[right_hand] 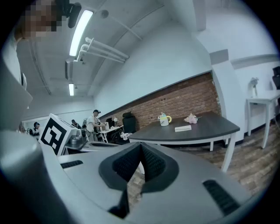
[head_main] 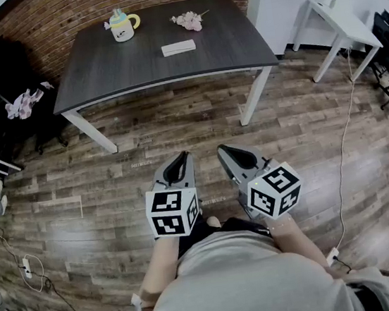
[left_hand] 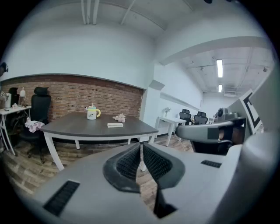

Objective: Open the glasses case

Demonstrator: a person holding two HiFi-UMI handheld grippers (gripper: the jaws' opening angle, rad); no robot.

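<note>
A flat white glasses case (head_main: 178,47) lies shut on the dark table (head_main: 98,71), far ahead of me; it also shows as the white case (left_hand: 115,125) in the left gripper view and the white case (right_hand: 183,128) in the right gripper view. My left gripper (head_main: 179,159) and right gripper (head_main: 224,150) hang side by side over the wooden floor, close to my body and well short of the table. Both are shut with nothing between their pads. The left gripper (left_hand: 141,148) and right gripper (right_hand: 141,148) each point toward the table.
On the table stand a cup with a yellow handle (head_main: 121,26) and a pink flower bunch (head_main: 189,21). A black office chair (head_main: 5,69) sits left of the table and a white desk (head_main: 337,22) at the right. Cables (head_main: 342,146) trail across the floor.
</note>
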